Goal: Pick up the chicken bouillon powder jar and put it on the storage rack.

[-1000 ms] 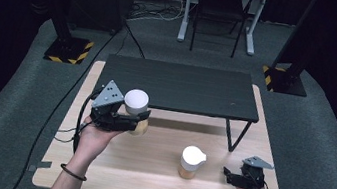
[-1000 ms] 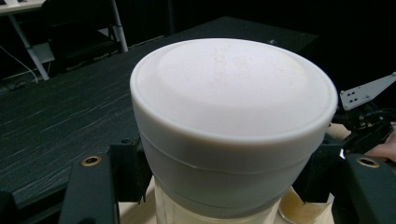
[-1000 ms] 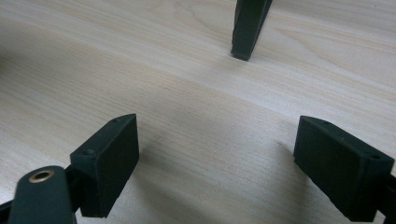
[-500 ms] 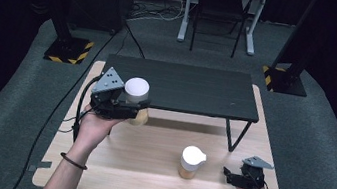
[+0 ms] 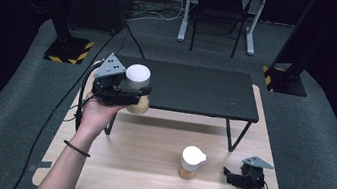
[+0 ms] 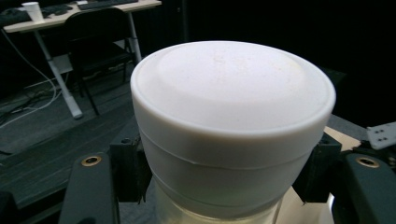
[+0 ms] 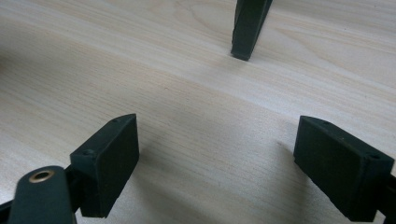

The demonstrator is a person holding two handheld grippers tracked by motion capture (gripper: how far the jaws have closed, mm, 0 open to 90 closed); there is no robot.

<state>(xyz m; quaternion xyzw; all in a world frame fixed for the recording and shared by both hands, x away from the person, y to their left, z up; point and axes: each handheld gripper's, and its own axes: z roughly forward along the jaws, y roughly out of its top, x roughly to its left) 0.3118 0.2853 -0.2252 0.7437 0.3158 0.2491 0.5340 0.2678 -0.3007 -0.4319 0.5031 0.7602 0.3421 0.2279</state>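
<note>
My left gripper [image 5: 131,96] is clamped on the white-lidded jar [image 5: 137,88], held up by the black shelf's [image 5: 192,89] left end. Right gripper [image 5: 234,177]: jaws apart, low over the wooden board [image 5: 147,152], nr 2nd jar [image 5: 191,162].

A jar [image 6: 233,135] with a white lid [image 6: 232,88] sits at frame centre, clamped between the left gripper's [image 6: 231,177] black jaws at lower left and right. A chair [image 6: 95,35] and desk [image 6: 79,11] stand upper left.
</note>
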